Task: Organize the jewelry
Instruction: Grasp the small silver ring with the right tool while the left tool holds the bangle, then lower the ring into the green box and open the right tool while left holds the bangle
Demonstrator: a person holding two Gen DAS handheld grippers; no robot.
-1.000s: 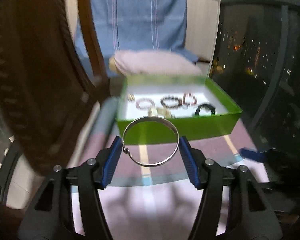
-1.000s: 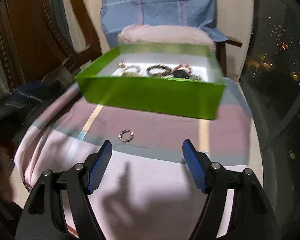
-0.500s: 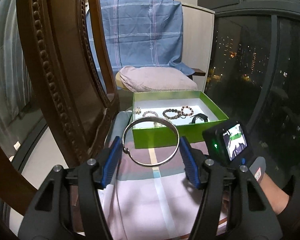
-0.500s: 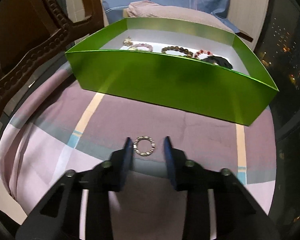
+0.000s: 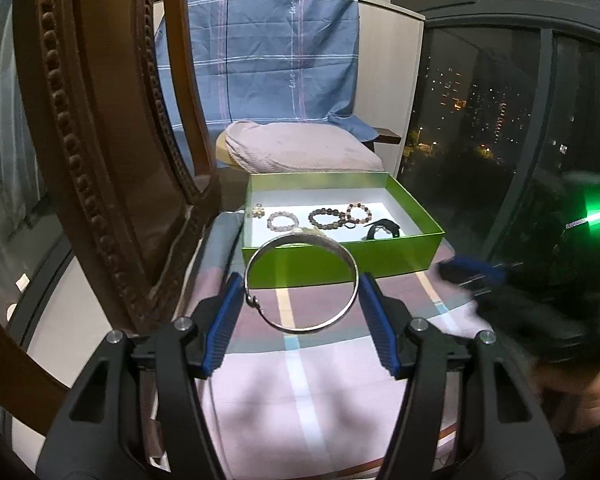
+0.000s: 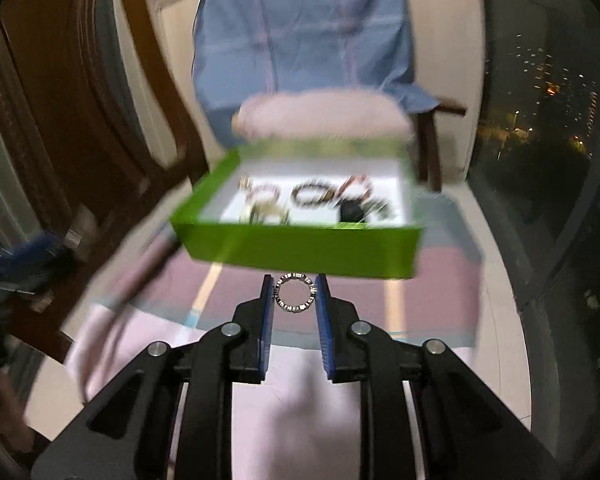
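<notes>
My left gripper is shut on a large silver bangle, held by its sides above the striped cloth. Beyond it stands the green box, which holds several bead bracelets and a black piece. In the right wrist view my right gripper is shut on a small studded ring, lifted off the cloth just in front of the green box. The right gripper shows blurred at the right of the left wrist view.
A carved wooden chair back stands close on the left. Behind the box a chair bears a pink cushion and a blue cloth. Dark window glass runs along the right. The table carries a pink and mauve striped cloth.
My right gripper dropped to the small ring on the cloth, closed on it and lifted it. My left gripper drew back a little with the bangle still in it.
</notes>
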